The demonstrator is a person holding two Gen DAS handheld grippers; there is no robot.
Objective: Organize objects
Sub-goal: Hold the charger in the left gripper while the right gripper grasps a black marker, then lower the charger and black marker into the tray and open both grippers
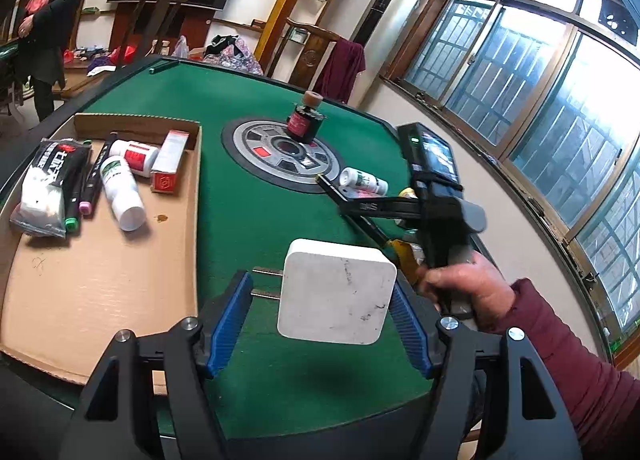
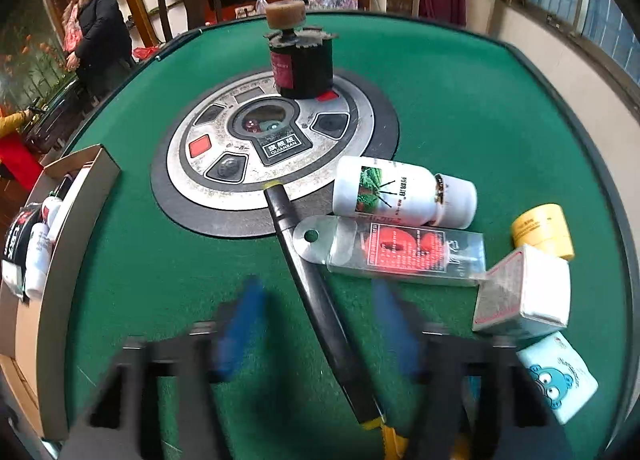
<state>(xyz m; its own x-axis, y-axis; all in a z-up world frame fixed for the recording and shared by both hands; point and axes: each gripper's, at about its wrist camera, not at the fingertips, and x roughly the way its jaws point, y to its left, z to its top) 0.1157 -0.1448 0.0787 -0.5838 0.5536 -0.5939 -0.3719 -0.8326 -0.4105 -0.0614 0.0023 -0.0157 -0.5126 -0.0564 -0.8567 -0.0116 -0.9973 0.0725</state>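
Note:
My left gripper (image 1: 320, 284) is shut on a white square charger (image 1: 336, 292). Its prongs rest against the left blue pad and its body against the right pad, above the green felt. In the right wrist view my right gripper (image 2: 316, 292) points down at the table, its blue fingers (image 2: 244, 312) blurred. A black marker pen (image 2: 320, 300) lies on the felt between the fingers, and they stand apart from it. Beside the pen lie a white bottle (image 2: 400, 195) and a clear pack with red contents (image 2: 400, 252).
A cardboard tray (image 1: 100, 260) at the left holds bottles, markers, a packet and a red-and-white box. A dark jar (image 2: 300, 59) stands on the round centre panel (image 2: 208, 179). A yellow jar (image 2: 544, 230), card box (image 2: 524, 292) and light blue box (image 2: 560, 376) sit right. A person stands behind the table.

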